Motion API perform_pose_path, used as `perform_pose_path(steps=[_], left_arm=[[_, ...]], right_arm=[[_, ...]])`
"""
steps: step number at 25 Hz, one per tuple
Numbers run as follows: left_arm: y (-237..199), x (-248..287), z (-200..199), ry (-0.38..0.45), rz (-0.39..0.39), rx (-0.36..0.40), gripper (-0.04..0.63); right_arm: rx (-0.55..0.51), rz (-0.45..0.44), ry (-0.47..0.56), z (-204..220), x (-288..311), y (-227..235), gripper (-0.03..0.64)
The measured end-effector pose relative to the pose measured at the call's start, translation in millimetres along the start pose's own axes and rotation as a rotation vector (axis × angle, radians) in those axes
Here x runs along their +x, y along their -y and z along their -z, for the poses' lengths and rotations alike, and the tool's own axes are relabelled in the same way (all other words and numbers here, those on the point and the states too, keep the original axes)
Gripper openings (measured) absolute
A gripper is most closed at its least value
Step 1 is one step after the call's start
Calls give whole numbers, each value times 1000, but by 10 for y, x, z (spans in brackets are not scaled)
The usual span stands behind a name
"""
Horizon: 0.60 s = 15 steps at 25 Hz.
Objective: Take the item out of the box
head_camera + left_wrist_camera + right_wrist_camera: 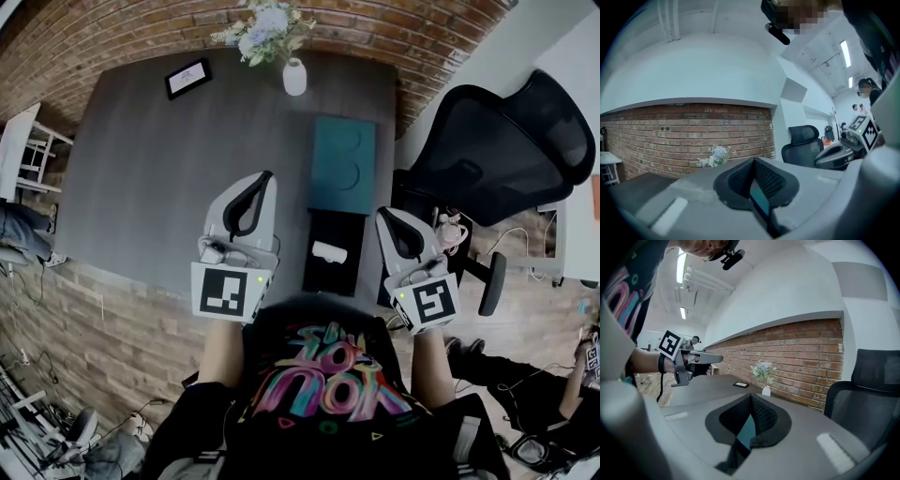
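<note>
On the dark grey table (169,178) an open black box (334,251) lies near the front edge, and a small white item (329,251) rests inside it. Its teal lid (342,164) lies flat just beyond. My left gripper (268,176) hovers left of the box, level, jaws shut with nothing between them. My right gripper (381,215) hangs right of the box, tilted slightly down, also shut and empty. The left gripper view shows its pads meeting at the tip (753,160), with teal showing below. The right gripper view shows the same at its tip (751,395).
A white vase of flowers (294,75) and a small framed card (187,78) stand at the table's far side by the brick wall. A black office chair (497,150) stands right of the table. A person sits on the floor at lower right (562,394).
</note>
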State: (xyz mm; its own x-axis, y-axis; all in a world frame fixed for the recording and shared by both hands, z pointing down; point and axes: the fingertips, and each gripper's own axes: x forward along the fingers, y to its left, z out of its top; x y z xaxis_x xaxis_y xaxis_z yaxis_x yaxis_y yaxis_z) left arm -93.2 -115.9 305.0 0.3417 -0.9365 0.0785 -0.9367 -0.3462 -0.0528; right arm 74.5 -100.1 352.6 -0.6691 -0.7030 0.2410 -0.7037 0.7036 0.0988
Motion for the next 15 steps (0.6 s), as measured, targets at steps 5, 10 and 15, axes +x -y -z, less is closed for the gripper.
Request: perform_pose_path(steps=[5,10,15], left_arm=[[15,53,55,-16,6,-6,2],[50,102,116,-31,13,-10,0],[23,131,171,-44,11,-15,0]], right_arm=[[12,-24,-27,91,48,21,0],[44,-73,-75,272,148,5,37],[78,-141,-97,373,235,-107,79]])
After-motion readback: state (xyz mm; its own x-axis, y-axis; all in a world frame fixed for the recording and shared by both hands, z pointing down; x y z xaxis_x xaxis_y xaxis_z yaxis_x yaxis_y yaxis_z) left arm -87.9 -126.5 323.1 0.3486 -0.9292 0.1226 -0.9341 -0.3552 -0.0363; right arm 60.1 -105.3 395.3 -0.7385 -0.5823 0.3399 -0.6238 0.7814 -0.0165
